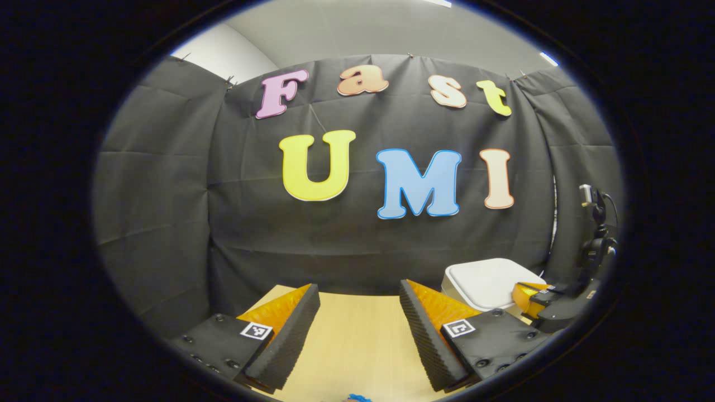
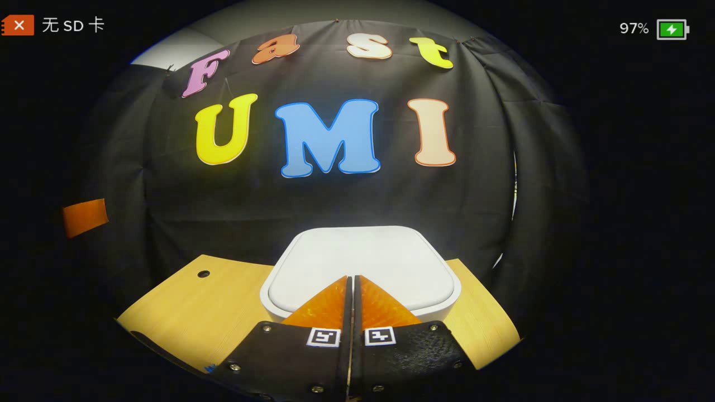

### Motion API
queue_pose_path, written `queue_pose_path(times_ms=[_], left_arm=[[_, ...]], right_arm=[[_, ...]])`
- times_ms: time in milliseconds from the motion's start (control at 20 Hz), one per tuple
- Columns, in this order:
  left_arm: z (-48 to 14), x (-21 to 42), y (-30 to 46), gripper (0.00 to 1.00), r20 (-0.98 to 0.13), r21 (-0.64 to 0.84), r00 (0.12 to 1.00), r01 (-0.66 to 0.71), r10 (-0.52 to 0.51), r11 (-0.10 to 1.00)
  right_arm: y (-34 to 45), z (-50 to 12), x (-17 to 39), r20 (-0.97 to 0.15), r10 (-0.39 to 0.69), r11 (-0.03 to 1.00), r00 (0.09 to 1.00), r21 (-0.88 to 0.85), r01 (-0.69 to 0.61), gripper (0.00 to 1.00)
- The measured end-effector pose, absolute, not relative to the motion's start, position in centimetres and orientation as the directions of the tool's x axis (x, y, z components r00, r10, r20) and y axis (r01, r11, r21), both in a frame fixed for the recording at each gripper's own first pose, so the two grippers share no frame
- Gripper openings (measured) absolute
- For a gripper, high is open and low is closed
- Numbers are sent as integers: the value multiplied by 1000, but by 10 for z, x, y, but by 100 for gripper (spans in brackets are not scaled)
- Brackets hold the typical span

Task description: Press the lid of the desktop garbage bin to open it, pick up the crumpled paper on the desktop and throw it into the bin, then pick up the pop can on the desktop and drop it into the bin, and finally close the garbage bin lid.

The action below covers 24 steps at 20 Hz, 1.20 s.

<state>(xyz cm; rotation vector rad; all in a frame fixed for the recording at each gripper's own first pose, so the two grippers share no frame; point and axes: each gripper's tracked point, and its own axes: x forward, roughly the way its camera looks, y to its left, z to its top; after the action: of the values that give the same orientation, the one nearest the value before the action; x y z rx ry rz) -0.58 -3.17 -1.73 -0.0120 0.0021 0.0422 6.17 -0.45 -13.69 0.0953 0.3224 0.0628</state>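
in the left gripper view, we see our left tool (image 1: 357, 301) at the bottom centre, its fingers spread wide with nothing between them, over the pale wooden counter (image 1: 357, 346). a scrap of blue (image 1: 356, 397) peeks in at the very bottom edge; we cannot tell what it is. lower right sits the white garbage bin (image 1: 486, 282), lid down, with our right tool (image 1: 528, 293) at its right edge. in the right gripper view, that tool's fingers are pressed together at bottom centre, holding nothing, tips at the near edge of the closed bin lid (image 2: 357, 259); whether they touch it we cannot tell.
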Motion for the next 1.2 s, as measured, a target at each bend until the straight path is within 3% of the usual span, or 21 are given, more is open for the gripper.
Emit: queue_pose_path(times_ms=[1000, 1200], left_arm=[[-14, -13, -44, 95, 6, -8, 1000, -20, 20, 1000], [-13, -18, -39, 95, 9, -2, 999, -32, 32, 999]], right_arm=[[-5, -132, 63, -339, 157, 972, 927, 220, -85, 2], [-7, -129, 62, -346, 132, 975, 929, 216, -58, 2]])
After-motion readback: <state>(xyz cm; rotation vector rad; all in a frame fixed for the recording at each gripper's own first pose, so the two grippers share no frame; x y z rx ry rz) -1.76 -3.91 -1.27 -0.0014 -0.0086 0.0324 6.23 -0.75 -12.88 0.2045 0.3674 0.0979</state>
